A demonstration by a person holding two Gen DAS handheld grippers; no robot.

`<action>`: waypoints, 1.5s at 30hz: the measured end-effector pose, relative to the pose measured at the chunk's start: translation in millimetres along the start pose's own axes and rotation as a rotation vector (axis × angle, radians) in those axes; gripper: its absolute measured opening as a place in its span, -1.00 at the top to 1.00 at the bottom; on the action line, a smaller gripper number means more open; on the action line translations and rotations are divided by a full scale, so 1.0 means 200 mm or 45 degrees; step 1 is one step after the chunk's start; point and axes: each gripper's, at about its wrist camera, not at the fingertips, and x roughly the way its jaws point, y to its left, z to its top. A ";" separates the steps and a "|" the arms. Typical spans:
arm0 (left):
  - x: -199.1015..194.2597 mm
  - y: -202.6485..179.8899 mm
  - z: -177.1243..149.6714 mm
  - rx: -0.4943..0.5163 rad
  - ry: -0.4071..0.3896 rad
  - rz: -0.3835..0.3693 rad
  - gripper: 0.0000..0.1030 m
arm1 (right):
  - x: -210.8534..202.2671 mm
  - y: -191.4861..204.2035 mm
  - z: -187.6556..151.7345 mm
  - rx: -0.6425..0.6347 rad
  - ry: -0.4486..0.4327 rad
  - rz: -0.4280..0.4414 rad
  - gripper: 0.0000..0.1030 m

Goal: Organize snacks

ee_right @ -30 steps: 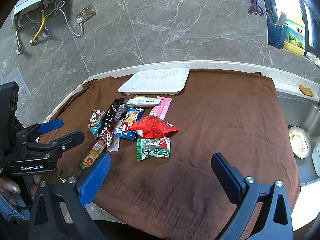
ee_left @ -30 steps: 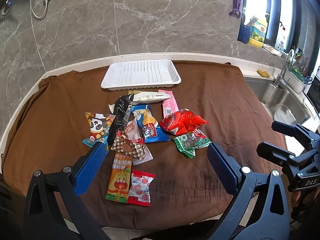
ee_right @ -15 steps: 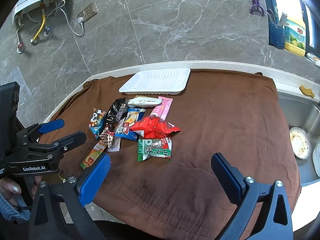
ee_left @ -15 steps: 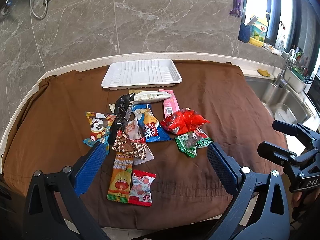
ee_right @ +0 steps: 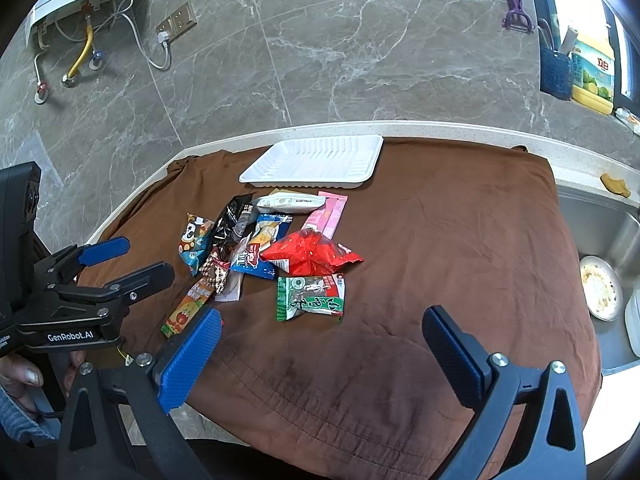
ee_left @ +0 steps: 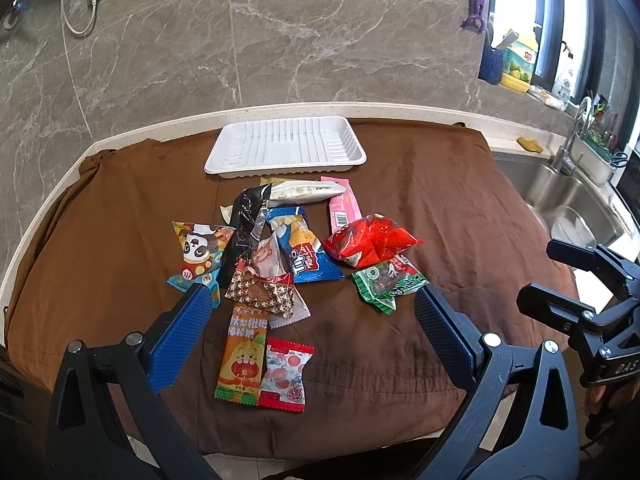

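Note:
Several snack packets lie in a loose pile on a brown cloth (ee_left: 440,208): a red bag (ee_left: 370,240), a green packet (ee_left: 386,282), a blue packet (ee_left: 306,254), a panda packet (ee_left: 198,252), an orange packet (ee_left: 242,354) and a red-white candy (ee_left: 285,376). An empty white tray (ee_left: 286,146) sits behind them. My left gripper (ee_left: 310,336) is open and empty above the near packets. My right gripper (ee_right: 322,356) is open and empty, nearer than the green packet (ee_right: 310,296); the tray shows behind the pile (ee_right: 316,160).
A steel sink (ee_left: 568,204) with a dish lies right of the cloth. A marble wall stands behind the counter. Bottles and a blue holder (ee_right: 556,72) stand on the window ledge. Each gripper shows in the other's view: the right (ee_left: 592,300), the left (ee_right: 80,276).
Both grippers have crept slightly forward toward the pile. Both stay open and empty. The packets have not moved.

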 end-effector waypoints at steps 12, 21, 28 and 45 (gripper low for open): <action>0.07 0.04 -0.04 -0.003 0.054 0.035 -0.99 | 0.04 0.01 0.02 -0.003 0.033 0.018 -1.00; 0.17 0.20 -0.05 -0.034 0.095 0.076 -0.99 | 0.18 0.03 0.06 0.041 0.123 0.080 -1.00; 0.33 0.45 0.03 -0.092 0.133 0.076 -0.99 | 0.36 0.06 0.14 0.132 0.198 0.127 -1.00; 0.80 0.79 0.21 -0.085 0.250 -0.029 -0.98 | 0.76 -0.09 0.19 0.722 0.330 0.239 -0.98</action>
